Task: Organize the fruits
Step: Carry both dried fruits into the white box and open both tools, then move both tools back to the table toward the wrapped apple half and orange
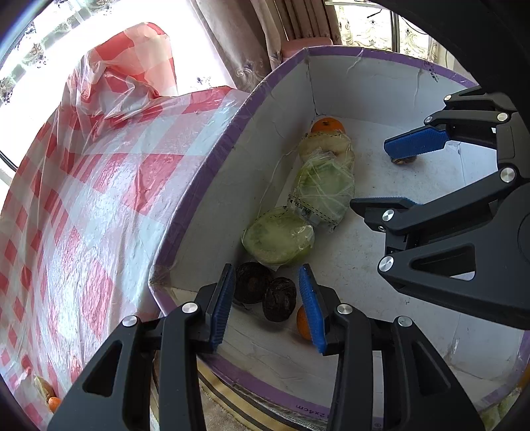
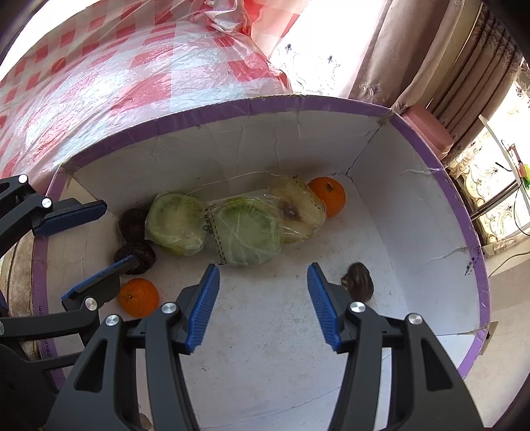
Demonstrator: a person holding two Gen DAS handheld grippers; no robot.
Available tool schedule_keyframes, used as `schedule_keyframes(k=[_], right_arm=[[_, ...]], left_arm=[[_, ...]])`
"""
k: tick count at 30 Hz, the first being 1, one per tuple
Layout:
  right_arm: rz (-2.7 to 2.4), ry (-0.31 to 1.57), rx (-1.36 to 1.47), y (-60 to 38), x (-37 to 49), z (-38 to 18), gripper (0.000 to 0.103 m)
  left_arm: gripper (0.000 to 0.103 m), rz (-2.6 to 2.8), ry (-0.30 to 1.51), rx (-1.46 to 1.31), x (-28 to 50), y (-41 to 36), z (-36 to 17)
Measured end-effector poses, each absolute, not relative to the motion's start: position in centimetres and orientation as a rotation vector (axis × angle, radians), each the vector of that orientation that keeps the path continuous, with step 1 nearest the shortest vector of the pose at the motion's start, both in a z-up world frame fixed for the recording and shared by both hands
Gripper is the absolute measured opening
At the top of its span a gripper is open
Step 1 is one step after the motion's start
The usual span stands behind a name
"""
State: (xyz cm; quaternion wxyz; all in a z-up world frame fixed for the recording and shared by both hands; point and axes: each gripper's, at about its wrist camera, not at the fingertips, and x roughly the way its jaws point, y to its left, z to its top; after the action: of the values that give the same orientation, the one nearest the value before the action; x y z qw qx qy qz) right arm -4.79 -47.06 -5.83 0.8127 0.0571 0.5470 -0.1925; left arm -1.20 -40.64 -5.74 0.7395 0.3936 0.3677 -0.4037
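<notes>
A white cardboard box with a purple rim (image 1: 212, 159) (image 2: 298, 101) holds the fruit. Along its wall lie three plastic-wrapped cut fruit halves (image 1: 326, 190) (image 2: 246, 232), with an orange (image 1: 328, 126) (image 2: 329, 195) at the corner. Two dark wrinkled fruits (image 1: 265, 291) (image 2: 135, 238) and a second orange (image 1: 303, 323) (image 2: 139, 296) lie at the other end. A third dark fruit (image 2: 357, 280) lies apart. My left gripper (image 1: 266, 305) (image 2: 89, 245) is open over the two dark fruits. My right gripper (image 2: 263, 305) (image 1: 387, 175) is open and empty above the box floor.
A red and white checked plastic-covered surface (image 1: 99, 199) (image 2: 116, 66) lies beside the box. Curtains (image 1: 265, 30) (image 2: 430, 49) and bright windows are behind. A small orange fruit (image 1: 53, 402) lies on the checked cover at the lower left.
</notes>
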Motion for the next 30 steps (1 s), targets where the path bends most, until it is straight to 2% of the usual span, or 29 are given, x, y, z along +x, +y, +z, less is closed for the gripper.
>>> schedule_keyframes(k=[10,14,21,24,30], right_arm=[[-0.443,1.142,0.073,-46.3,-5.3,-4.9,0.063],[-0.455,1.125,0.05,-45.9,-5.5,-4.3,0.073],[-0.449,1.087,0.054,-45.7,-5.7,-2.7,0.078],[-0.436,1.024,0.034,-45.0,-5.4,-1.1,0.085],[-0.392,0.938,0.047,-43.1,-4.4,1.2,0.085]], left_arm=[[0.041,-0.883,0.8,0.737,-0.3,-39.3,-4.0],[0.041,-0.88,0.799,0.661,0.4,-38.4,-2.9],[0.043,-0.878,0.774,0.537,1.3,-36.5,-0.9],[0.043,-0.863,0.759,0.482,2.0,-35.3,0.1],[0.051,-0.802,0.726,0.376,4.0,-31.9,2.1]])
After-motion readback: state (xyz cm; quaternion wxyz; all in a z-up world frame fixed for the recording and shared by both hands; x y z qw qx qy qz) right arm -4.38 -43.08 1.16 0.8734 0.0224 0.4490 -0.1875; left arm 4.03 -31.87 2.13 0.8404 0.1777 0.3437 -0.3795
